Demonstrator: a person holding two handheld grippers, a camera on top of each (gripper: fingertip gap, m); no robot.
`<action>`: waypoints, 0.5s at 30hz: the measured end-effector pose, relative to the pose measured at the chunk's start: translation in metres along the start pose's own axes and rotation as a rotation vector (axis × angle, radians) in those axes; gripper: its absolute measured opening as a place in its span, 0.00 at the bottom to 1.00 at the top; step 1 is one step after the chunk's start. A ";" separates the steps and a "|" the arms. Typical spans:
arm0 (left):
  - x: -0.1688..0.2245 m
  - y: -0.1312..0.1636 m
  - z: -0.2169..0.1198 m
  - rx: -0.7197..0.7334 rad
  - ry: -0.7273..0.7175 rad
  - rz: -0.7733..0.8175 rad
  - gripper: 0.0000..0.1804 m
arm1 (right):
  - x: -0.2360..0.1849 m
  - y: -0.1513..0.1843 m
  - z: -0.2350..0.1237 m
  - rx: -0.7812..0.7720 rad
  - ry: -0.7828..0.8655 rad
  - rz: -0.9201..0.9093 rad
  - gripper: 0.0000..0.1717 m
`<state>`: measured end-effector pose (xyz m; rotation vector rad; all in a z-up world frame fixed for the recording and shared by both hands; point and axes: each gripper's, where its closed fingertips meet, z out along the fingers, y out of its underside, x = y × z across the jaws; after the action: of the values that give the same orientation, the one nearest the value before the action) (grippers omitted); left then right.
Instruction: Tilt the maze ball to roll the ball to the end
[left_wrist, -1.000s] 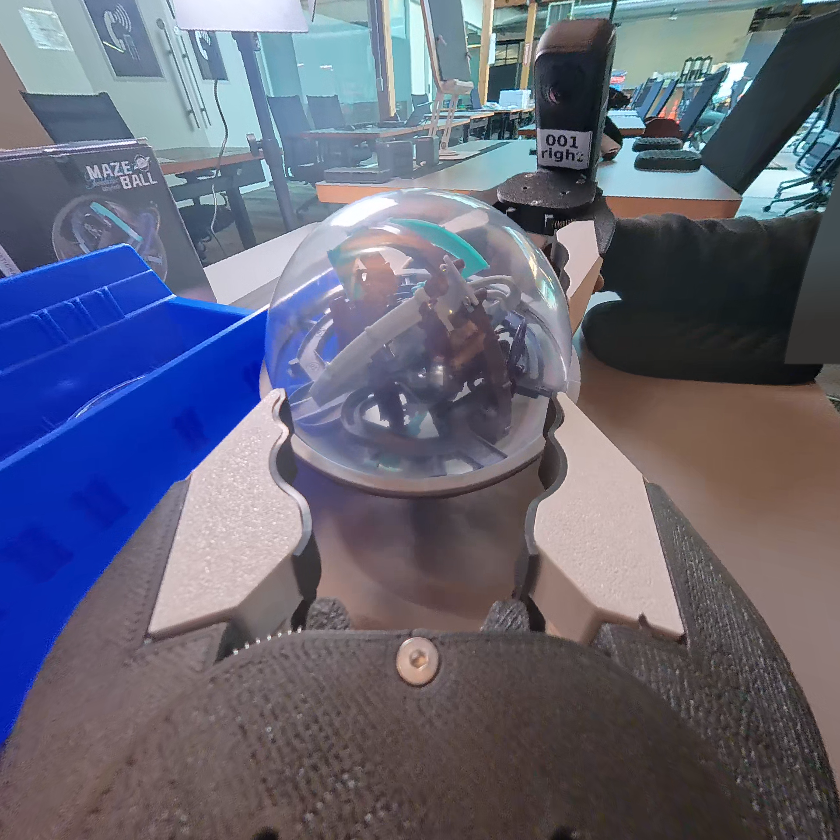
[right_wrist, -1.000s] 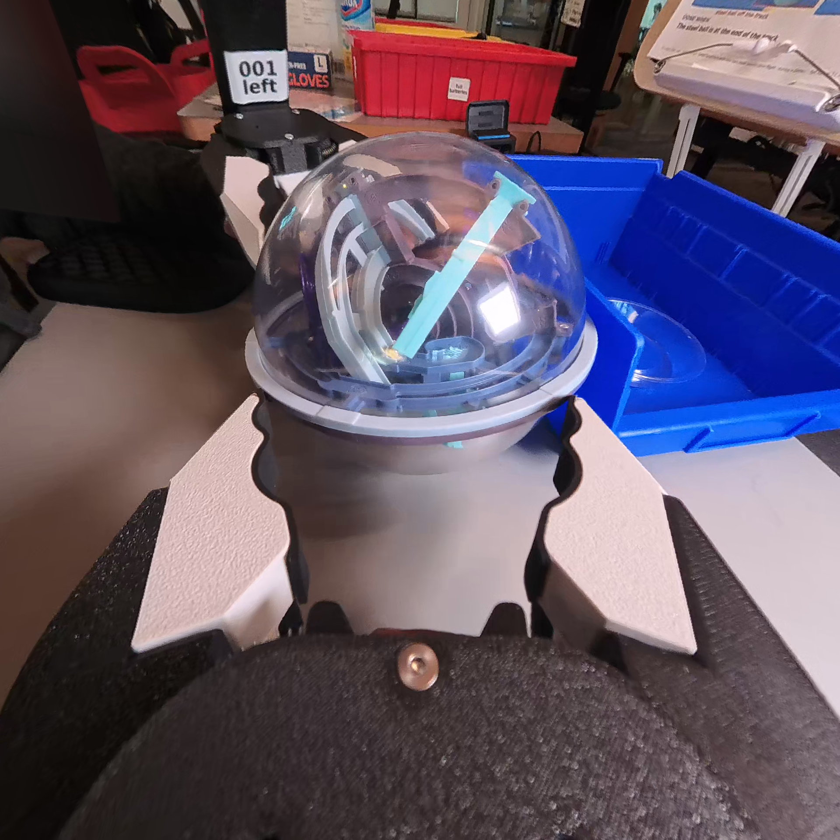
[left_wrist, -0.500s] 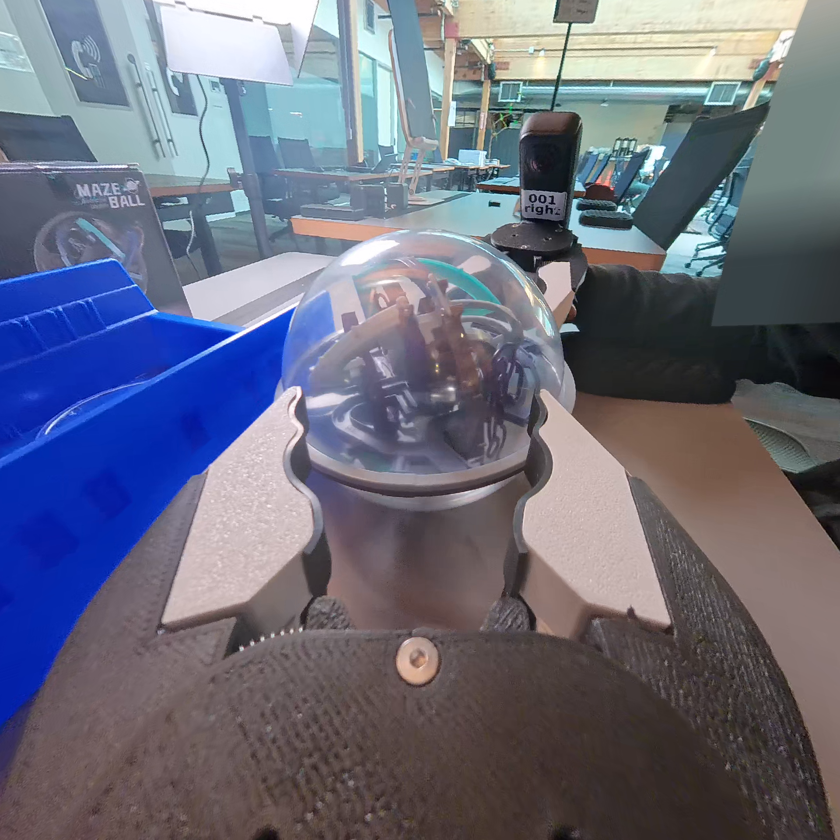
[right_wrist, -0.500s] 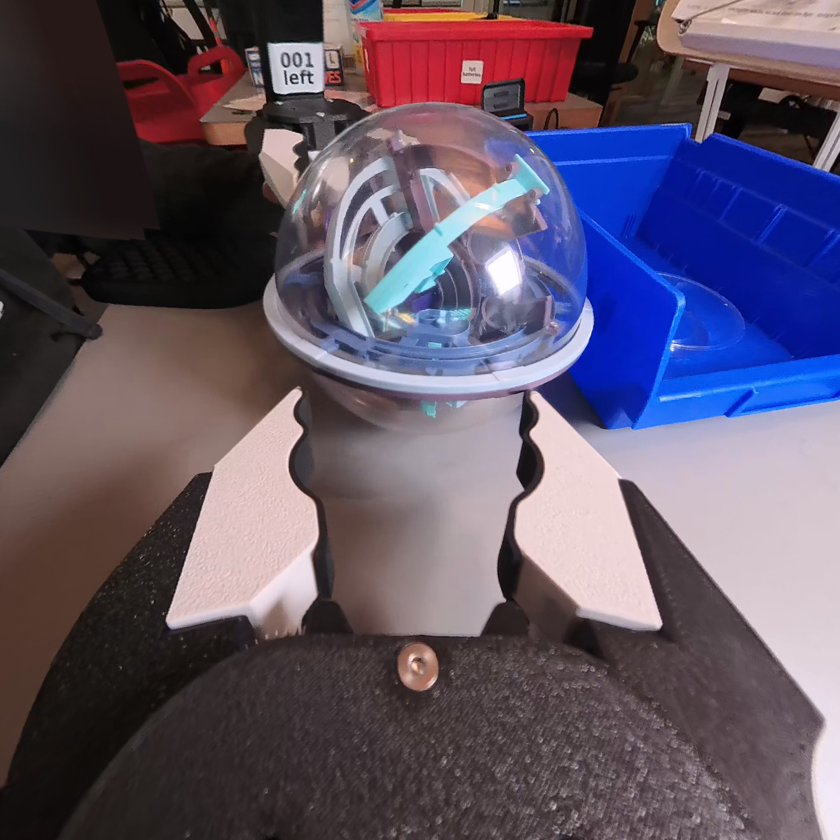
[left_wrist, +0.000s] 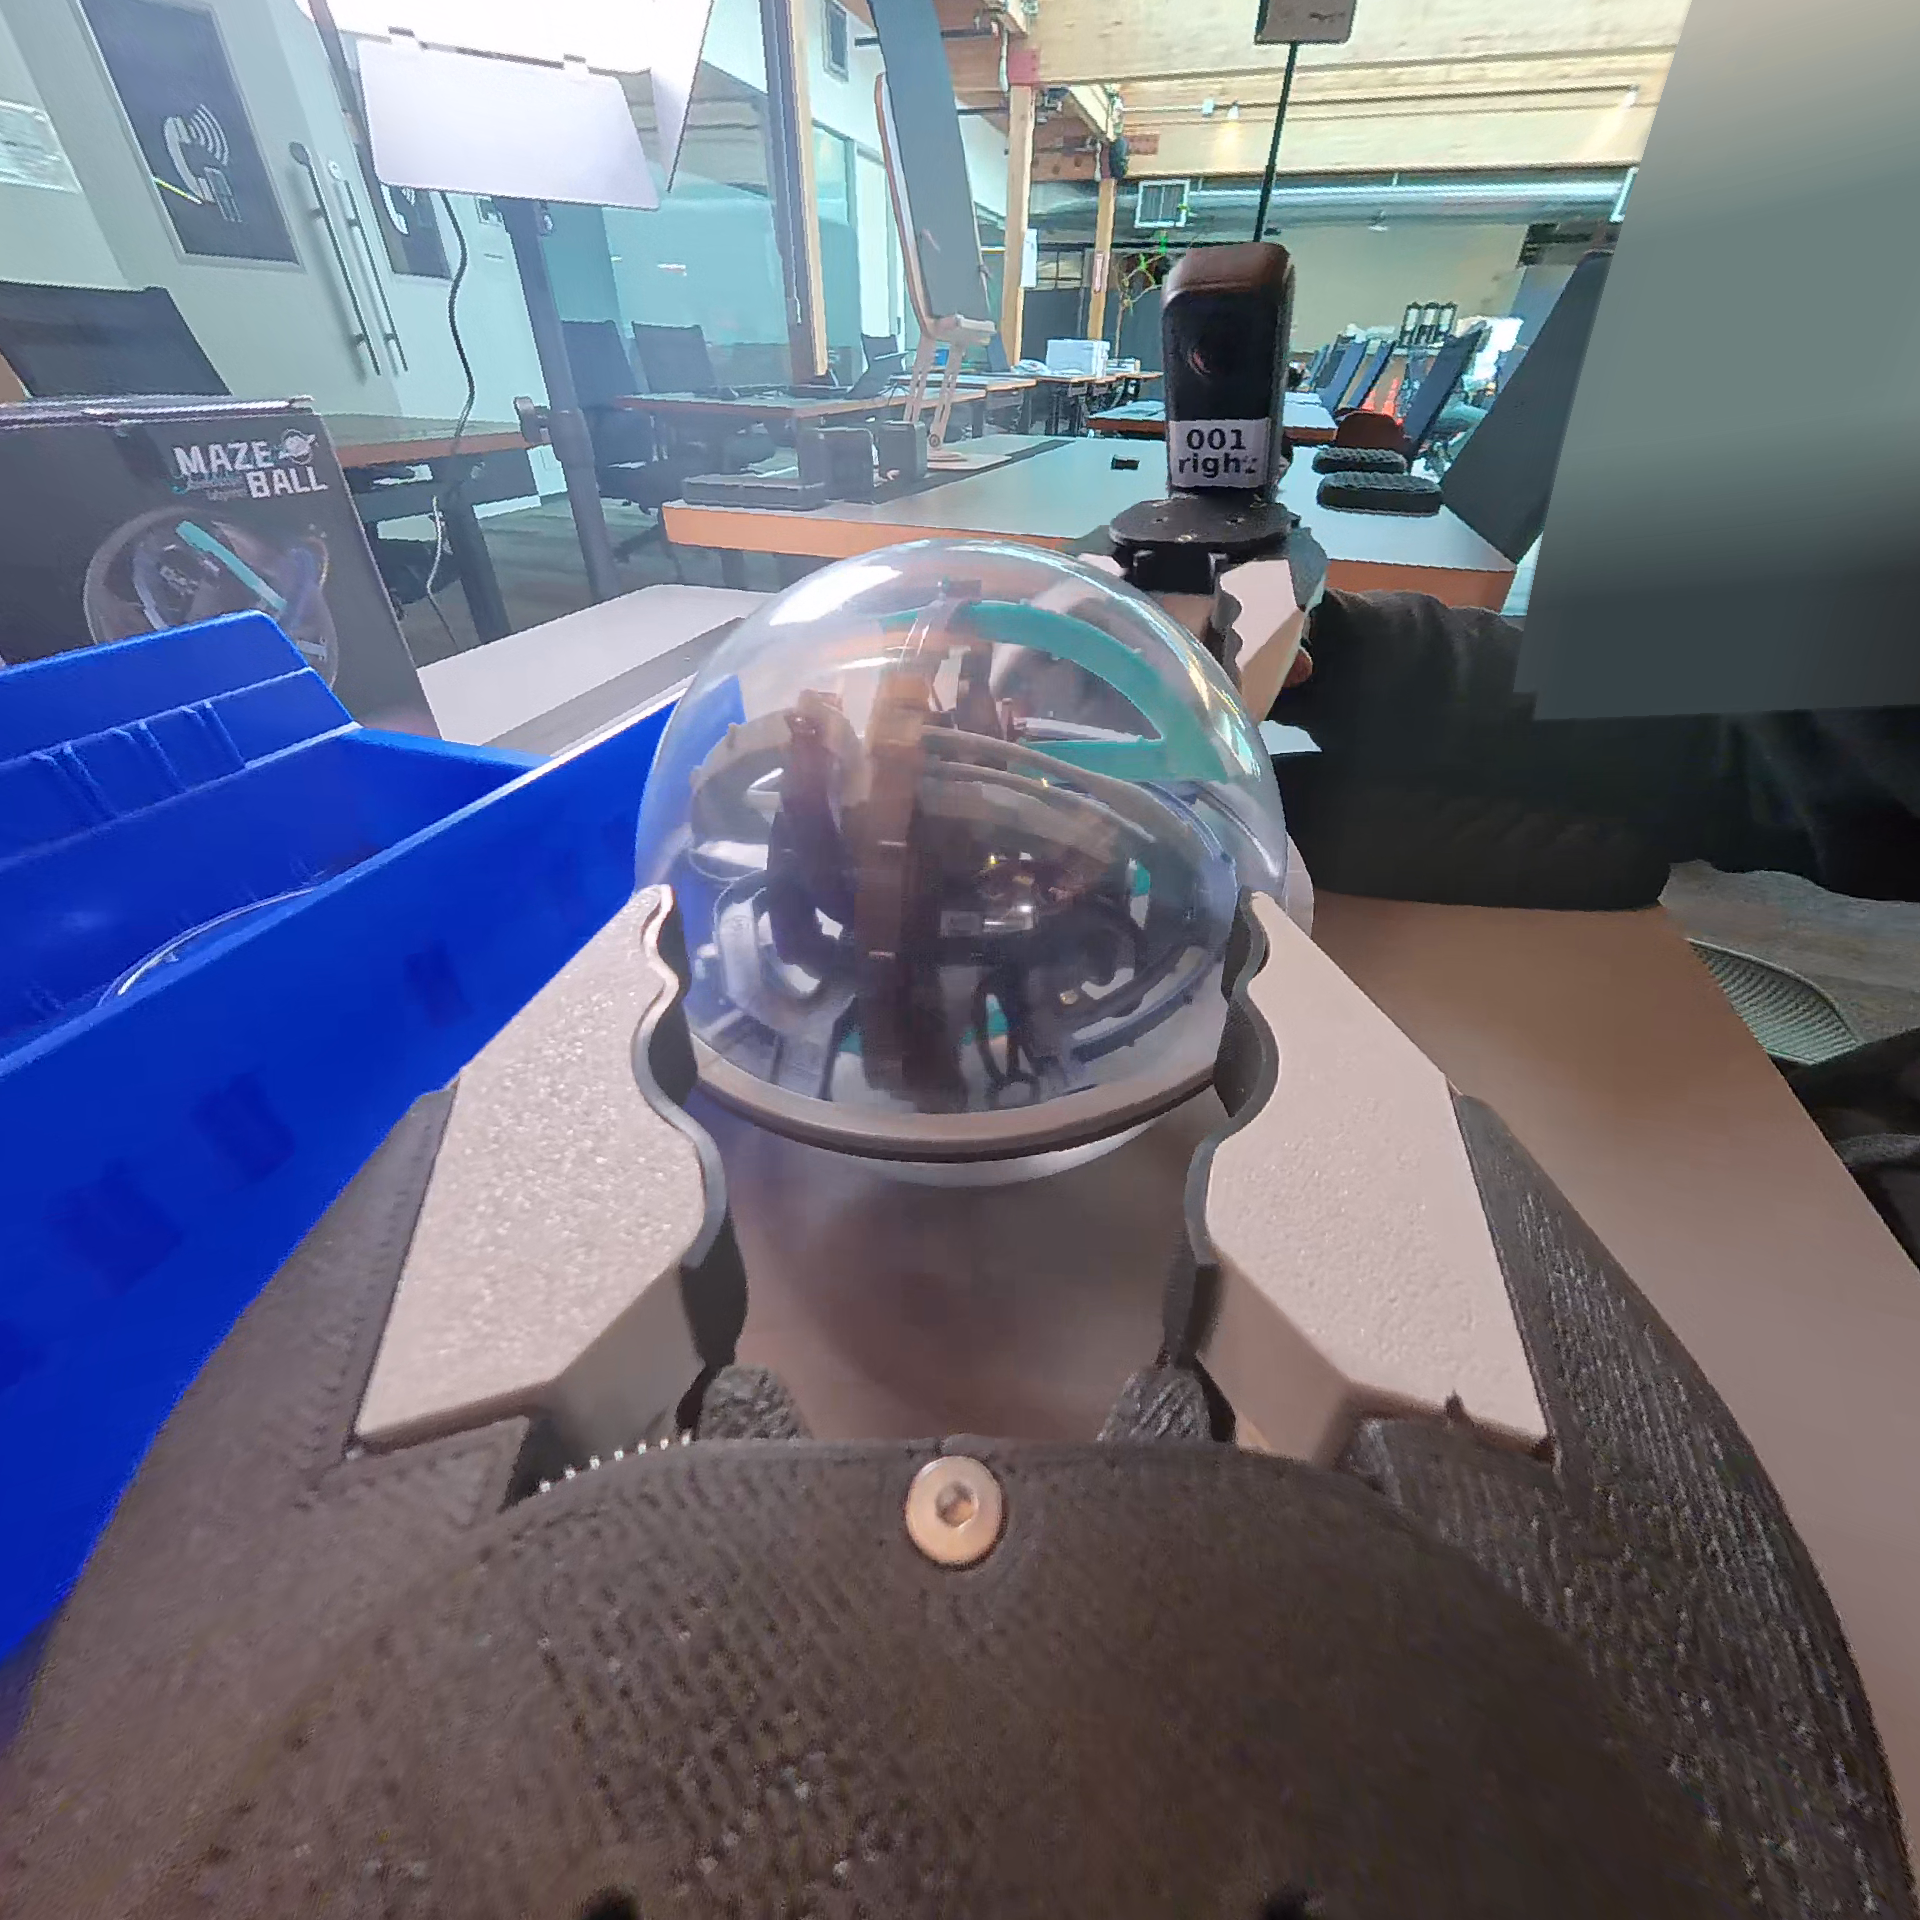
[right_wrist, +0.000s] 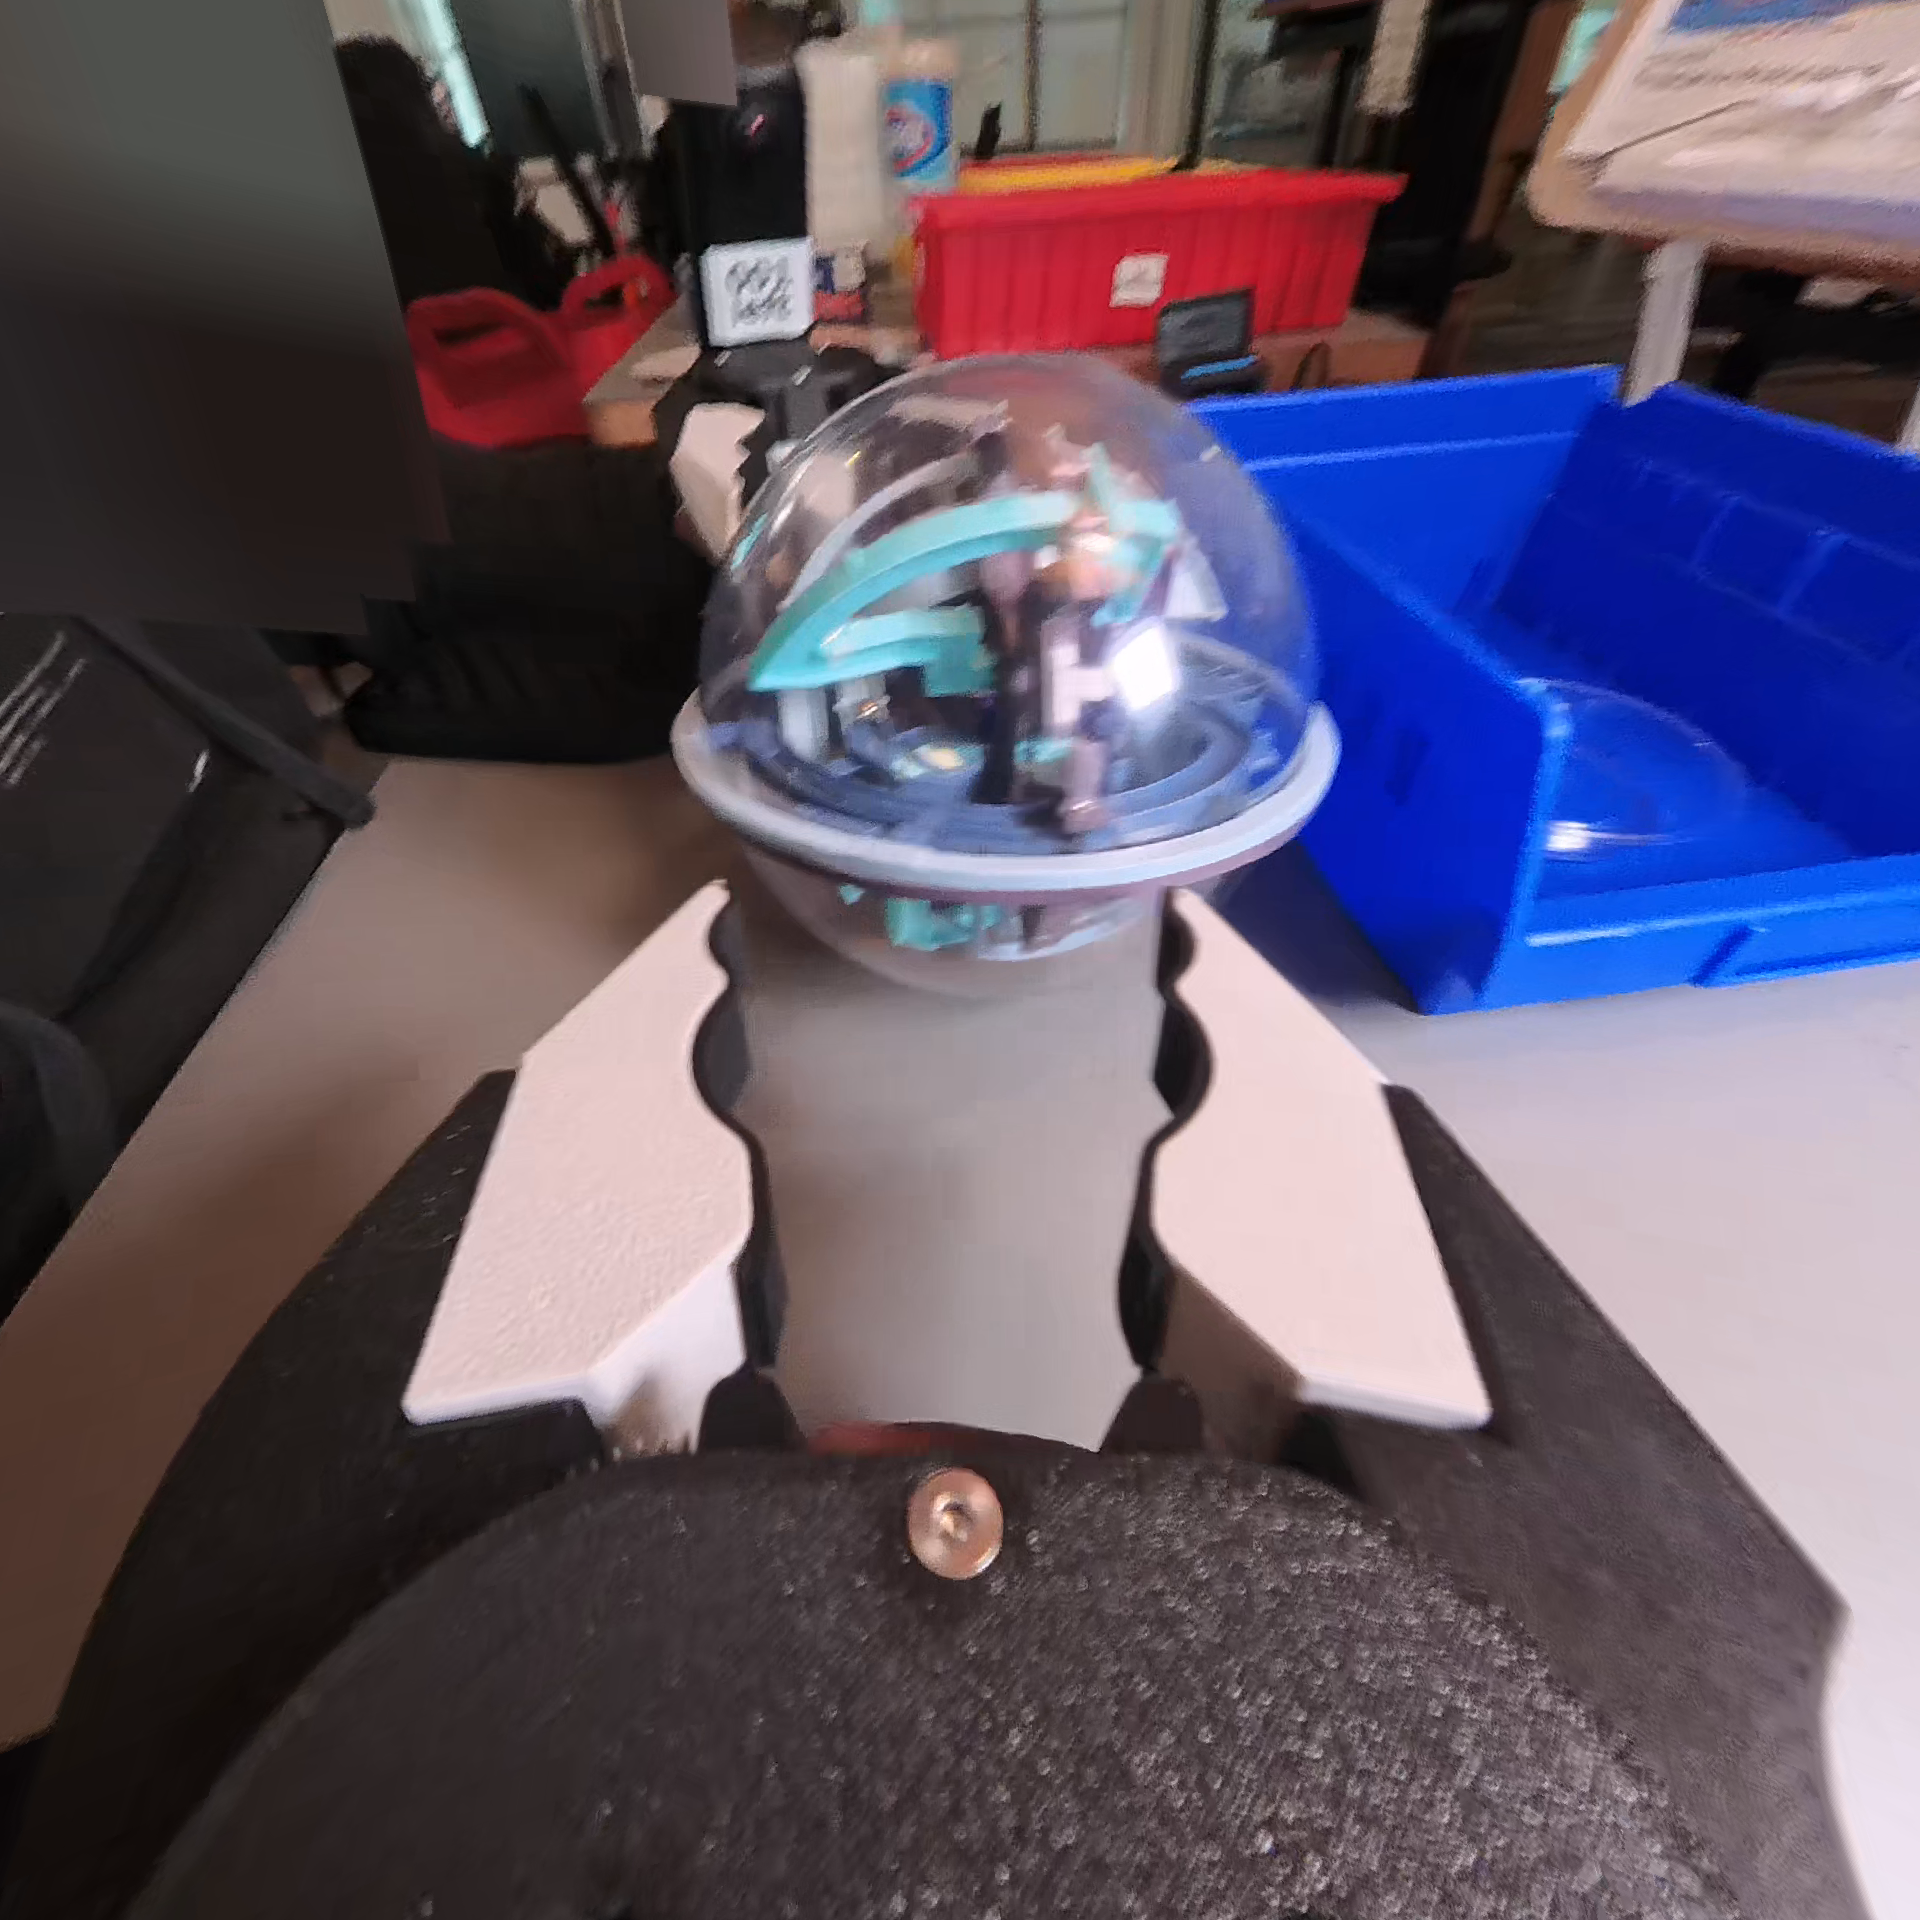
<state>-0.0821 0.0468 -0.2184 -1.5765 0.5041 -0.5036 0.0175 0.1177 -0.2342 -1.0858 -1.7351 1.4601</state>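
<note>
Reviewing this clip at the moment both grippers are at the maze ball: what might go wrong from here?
1. The left gripper clamps the maze ball only with its fingertips on the smooth, curved clear dome, so a steep tilt might let it slip out.
2. The blue bin sits right beside the ball; tilting that way may bump it.
3. The right gripper only reaches the lower shell, and its contact is unclear in the blurred right wrist view, so support may be uneven.

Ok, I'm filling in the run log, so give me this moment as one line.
left tool gripping maze ball | right tool at its lower half, contact unclear | blue bin beside
</note>
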 end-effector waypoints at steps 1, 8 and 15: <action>0.001 0.001 0.001 -0.003 0.004 0.001 0.56 | 0.005 -0.004 0.000 0.024 0.022 0.013 0.52; 0.003 0.007 0.005 -0.031 0.001 0.028 0.55 | 0.003 -0.005 0.009 0.037 0.021 0.017 0.62; 0.001 0.009 0.002 -0.033 0.002 0.010 0.55 | -0.002 -0.004 0.006 0.020 0.014 -0.008 0.51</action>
<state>-0.0799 0.0471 -0.2271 -1.6043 0.5238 -0.4918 0.0127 0.1128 -0.2316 -1.0754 -1.7102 1.4591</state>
